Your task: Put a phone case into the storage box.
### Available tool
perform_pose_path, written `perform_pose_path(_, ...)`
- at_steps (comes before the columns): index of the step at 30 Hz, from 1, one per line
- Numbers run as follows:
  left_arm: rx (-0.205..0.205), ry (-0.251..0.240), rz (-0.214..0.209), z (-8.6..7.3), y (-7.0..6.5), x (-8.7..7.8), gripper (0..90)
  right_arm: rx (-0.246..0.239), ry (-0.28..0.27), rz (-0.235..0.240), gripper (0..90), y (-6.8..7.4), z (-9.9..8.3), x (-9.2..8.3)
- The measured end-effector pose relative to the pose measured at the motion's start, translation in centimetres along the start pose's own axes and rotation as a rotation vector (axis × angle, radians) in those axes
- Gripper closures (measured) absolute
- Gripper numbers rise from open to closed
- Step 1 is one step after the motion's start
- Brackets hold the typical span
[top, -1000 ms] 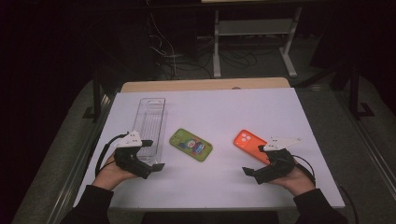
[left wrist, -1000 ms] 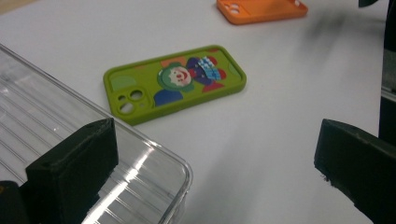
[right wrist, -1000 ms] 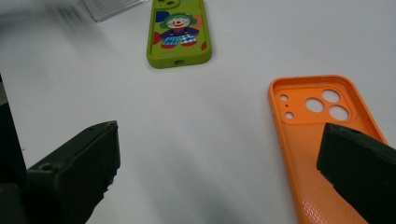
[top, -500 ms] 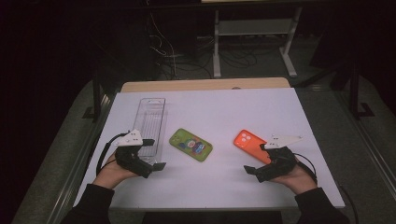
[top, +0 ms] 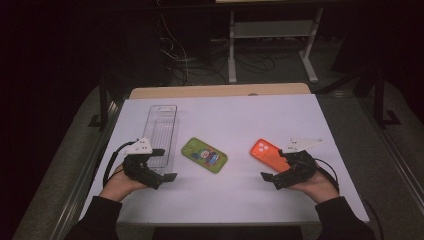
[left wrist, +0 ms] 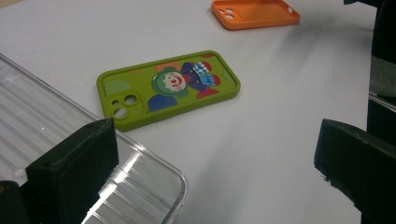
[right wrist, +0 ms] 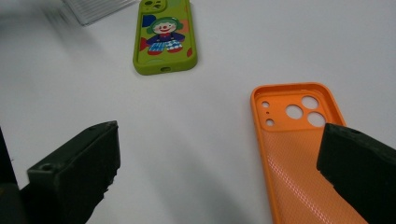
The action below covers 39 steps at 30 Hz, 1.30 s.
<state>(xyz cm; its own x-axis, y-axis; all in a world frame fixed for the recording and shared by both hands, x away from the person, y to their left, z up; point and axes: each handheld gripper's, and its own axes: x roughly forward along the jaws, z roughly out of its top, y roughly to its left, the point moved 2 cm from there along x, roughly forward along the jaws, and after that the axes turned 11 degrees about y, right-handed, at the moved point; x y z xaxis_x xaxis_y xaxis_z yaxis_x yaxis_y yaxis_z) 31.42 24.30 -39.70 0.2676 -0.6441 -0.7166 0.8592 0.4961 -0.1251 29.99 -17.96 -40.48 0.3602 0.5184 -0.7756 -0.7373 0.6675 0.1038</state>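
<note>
Orange phone case point(top: 268, 154) lies hollow side up on the white table point(top: 260, 117), its camera cut-outs toward the table's middle; in the right gripper view point(right wrist: 299, 154) its near end runs beneath one of that gripper's jaws. Right gripper point(top: 274, 179), held in the right hand point(top: 312, 186), sits just beside this case with jaws spread wide and nothing between them. Green phone case point(top: 204, 155), printed with a clown, lies flat near the table's centre, between the two grippers and apart from both. Left gripper point(top: 162, 178), held in the left hand point(top: 117, 184), rests at the near end of a clear ribbed tray point(top: 161, 131); its jaws are likewise spread and empty, one jaw overlapping the tray's corner point(left wrist: 154, 182) in the left gripper view.
</note>
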Motion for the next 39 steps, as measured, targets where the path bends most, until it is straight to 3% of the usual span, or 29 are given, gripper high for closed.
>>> perform_pose_path(6, 0.007, -0.001, 0.011, 0.1, -0.1, -0.1, 0.0, 0.002, 0.025, 0.007, 0.0, -0.3, 0.8, -0.3)
perform_pose_path(19, 0.003, 0.006, 0.002, 0.0, -0.1, 0.1, 0.0, -0.013, 0.003, -0.003, 0.0, -1.4, 2.8, -0.3)
perform_pose_path(26, 0.025, 0.013, 0.008, 0.1, 0.1, 0.1, 0.0, -0.011, 0.021, -0.001, 0.0, -2.1, 3.5, 0.0)
perform_pose_path(28, 0.006, 0.007, 0.005, 0.0, 0.0, 0.1, 0.0, -0.007, 0.025, -0.006, 0.0, -2.3, 3.7, 0.2)
perform_pose_path(39, -0.004, -0.006, 0.001, 0.1, 0.1, 0.0, 0.0, -0.003, 0.030, -0.009, 0.0, -3.8, 4.9, 0.9)
